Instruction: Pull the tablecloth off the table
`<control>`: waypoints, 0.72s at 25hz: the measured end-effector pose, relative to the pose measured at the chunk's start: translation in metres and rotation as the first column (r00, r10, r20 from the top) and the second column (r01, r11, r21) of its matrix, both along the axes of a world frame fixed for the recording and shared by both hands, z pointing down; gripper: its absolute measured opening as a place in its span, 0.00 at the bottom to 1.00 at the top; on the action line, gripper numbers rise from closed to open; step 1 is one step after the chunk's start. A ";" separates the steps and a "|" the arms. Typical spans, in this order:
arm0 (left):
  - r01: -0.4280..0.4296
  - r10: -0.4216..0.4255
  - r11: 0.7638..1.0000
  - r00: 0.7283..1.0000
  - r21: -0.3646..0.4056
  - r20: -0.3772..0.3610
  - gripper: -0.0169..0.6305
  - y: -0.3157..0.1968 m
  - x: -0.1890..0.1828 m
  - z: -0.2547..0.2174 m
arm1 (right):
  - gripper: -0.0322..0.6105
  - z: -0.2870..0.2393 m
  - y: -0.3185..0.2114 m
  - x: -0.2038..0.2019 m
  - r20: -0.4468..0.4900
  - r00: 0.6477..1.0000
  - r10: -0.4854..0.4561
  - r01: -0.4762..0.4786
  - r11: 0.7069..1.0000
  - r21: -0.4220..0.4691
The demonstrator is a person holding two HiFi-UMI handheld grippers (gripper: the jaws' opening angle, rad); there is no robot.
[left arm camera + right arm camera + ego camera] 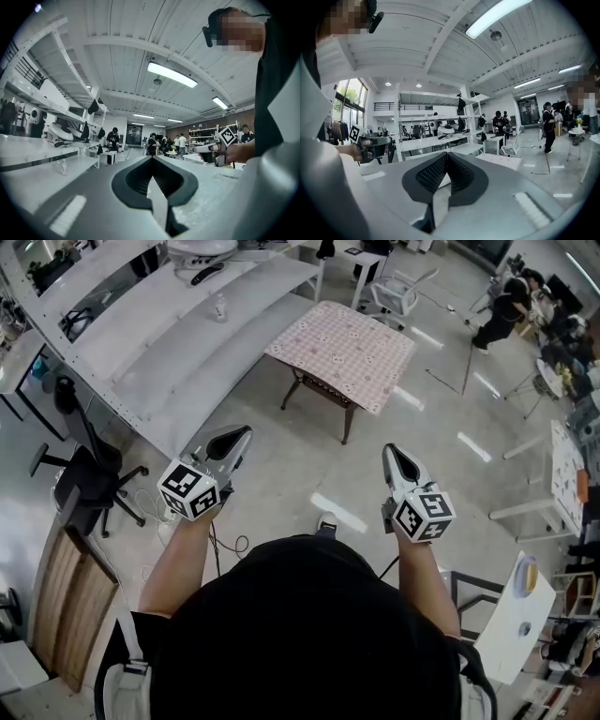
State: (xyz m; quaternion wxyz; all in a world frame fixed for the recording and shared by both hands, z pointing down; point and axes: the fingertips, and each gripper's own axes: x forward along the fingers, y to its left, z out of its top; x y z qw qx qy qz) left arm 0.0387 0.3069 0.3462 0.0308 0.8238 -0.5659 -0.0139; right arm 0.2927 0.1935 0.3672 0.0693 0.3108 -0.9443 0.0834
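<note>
While the person stood well back from it, the pink-and-white checked fabric tablecloth [342, 352] lay flat and fully spread over the small dark-legged wooden surface [349, 424]. It was well apart from both grippers, across a stretch of bare grey floor [281, 474]. Nothing stood on the cloth (as far as the head view showed).

The white-and-black left gripper [242, 434] and the matching right gripper [393, 452] were held out in front at about the same height, both aimed roughly toward the cloth. In the left gripper view the fingers met tip to tip with nothing between them. The right gripper view showed the same: fingers closed together, empty, with the checked cloth visible far off beyond the tips.

Step in hand, by my read: the approach. No pull had begun and no grasp was made.

The next move likely called for closing the gap to the surface and spreading both sets of fingers. Each gripper could then pinch the near hanging edge, one toward each corner. A level, even pull back toward the person should slide the cloth off without bunching it on a corner.
</note>
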 end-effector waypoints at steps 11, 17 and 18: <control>0.029 -0.029 0.999 0.999 -0.037 0.017 0.11 -0.033 -0.010 0.013 | 0.21 0.013 -0.038 -0.013 -0.005 0.999 -0.037 0.037 0.999 -0.013; 0.094 -0.089 0.991 0.994 -0.100 0.056 0.33 -0.073 -0.032 0.032 | 0.31 0.027 -0.081 -0.025 -0.017 0.999 -0.040 0.039 0.999 -0.031; 0.100 -0.095 0.989 0.994 -0.104 0.054 0.33 -0.082 -0.034 0.034 | 0.31 0.031 -0.090 -0.025 -0.020 0.999 -0.040 0.040 0.999 -0.037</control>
